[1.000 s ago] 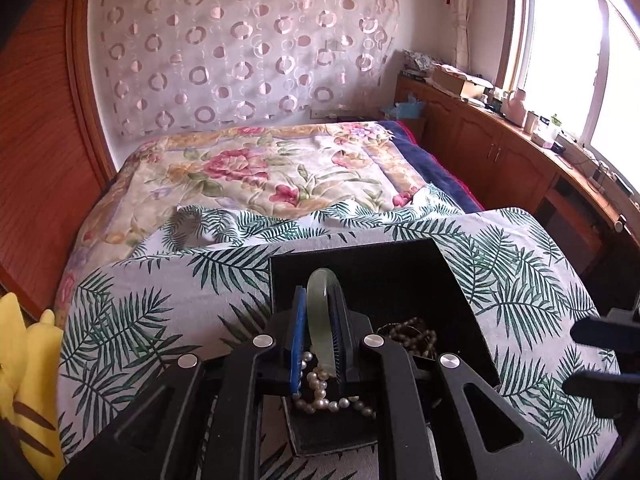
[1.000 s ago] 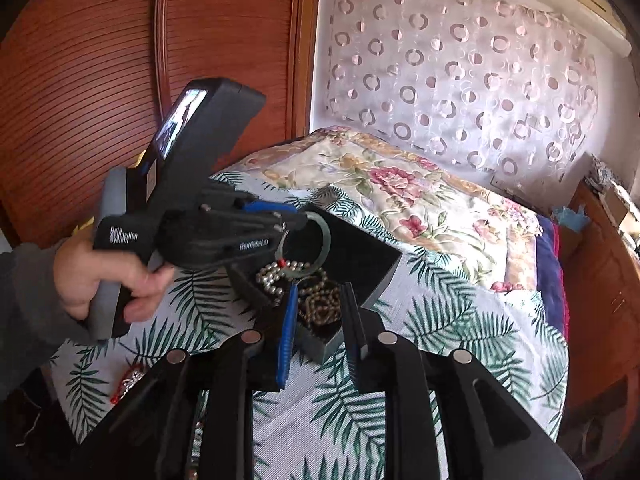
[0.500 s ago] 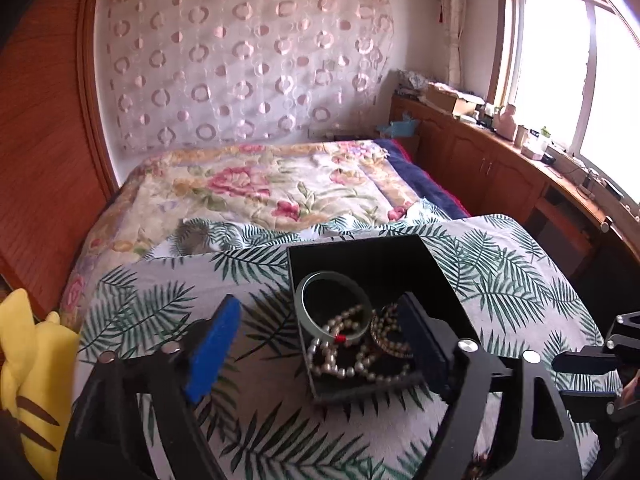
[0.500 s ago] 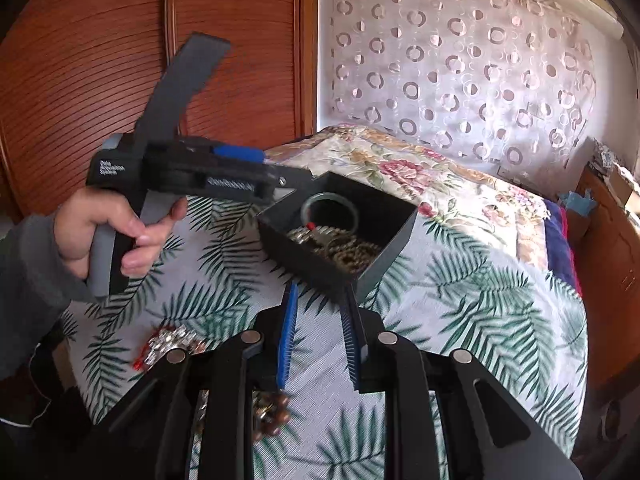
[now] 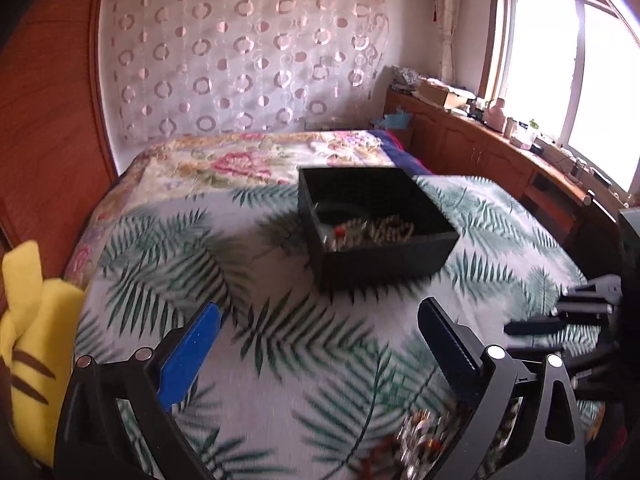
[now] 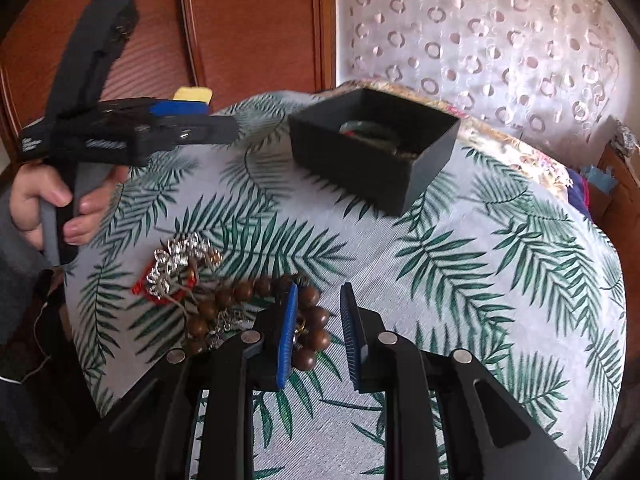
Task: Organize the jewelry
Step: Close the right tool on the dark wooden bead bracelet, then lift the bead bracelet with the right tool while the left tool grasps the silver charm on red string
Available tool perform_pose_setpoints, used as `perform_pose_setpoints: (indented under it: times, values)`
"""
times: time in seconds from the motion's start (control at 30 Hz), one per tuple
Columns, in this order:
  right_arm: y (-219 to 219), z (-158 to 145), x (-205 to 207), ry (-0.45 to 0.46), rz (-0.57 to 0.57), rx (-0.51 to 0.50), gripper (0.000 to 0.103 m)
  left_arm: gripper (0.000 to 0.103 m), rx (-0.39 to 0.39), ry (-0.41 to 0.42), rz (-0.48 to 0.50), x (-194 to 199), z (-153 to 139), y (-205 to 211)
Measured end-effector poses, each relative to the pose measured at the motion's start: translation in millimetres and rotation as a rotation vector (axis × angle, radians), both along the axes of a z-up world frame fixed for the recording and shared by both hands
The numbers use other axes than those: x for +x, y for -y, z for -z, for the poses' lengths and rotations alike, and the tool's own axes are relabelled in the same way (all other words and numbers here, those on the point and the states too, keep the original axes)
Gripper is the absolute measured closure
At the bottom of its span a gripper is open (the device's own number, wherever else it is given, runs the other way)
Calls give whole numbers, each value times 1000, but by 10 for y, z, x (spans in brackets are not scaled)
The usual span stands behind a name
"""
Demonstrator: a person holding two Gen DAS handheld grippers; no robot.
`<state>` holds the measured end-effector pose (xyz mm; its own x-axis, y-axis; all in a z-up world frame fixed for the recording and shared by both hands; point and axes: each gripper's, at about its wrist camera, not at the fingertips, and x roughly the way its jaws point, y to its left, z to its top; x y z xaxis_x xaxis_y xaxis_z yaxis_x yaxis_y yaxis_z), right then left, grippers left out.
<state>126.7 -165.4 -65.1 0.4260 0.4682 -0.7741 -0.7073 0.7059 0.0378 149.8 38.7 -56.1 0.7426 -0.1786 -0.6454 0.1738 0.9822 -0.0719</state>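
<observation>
A black box [image 5: 384, 272] [image 6: 352, 172] stands on the leaf-print cloth and holds a green bangle [image 6: 360, 126], pearls and bead strings [image 5: 360, 232]. My left gripper [image 5: 320, 308] [image 6: 212, 120] hangs short of the box. Its jaws are opening wide with nothing between them. My right gripper [image 6: 320, 290] [image 5: 560, 320] hovers over a brown wooden bead bracelet [image 6: 240, 292], its jaws a narrow gap apart and pressing on nothing. Some beads show in that gap, lower down. A silver ornament on red [image 6: 180, 260] lies left of the beads.
A yellow plush toy [image 5: 32, 320] sits at the cloth's left edge. A floral quilt [image 5: 248, 160] lies beyond the box, with wooden panelling [image 6: 248, 20] behind. Cluttered low cabinets [image 5: 480, 148] run under the window. A hand [image 6: 40, 200] grips the left tool.
The left gripper let the green bangle go into the box, opened wide and drew back. The right gripper sank toward the loose jewelry pile.
</observation>
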Motion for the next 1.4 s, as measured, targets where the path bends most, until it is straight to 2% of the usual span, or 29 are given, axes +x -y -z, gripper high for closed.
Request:
perform_pose_setpoints:
  times: [0.2,0.5,0.57,0.63,0.93,1.3,1.37,1.4]
  values:
    - [-69,71,78,-26,-15,-44,79,7,10,-28,-2,-211,145,-118]
    - [-187,147,202,-43,-42,-100,79,7,-18,-53,-18,-379,213,-249]
    - [-197,143,201,-51,-50,-98,86,7,-17,-60,-21,-392,228,-257]
    - [-196,122,184,-43,-59,-96,88,7,-17,-63,-24,-427,242,-272]
    - [-31,-315,-65,72,-38,36,88,7,-31,-80,-19,-577,269,-253]
    - [193,-775,-243,169,0,109,88,8,-47,-97,40,-710,264,-43]
    - [228,-813,-262,183,8,104,88,22,-51,-102,59,-731,262,19]
    - [238,-821,-262,187,12,102,88,24,-53,-107,66,-737,264,42]
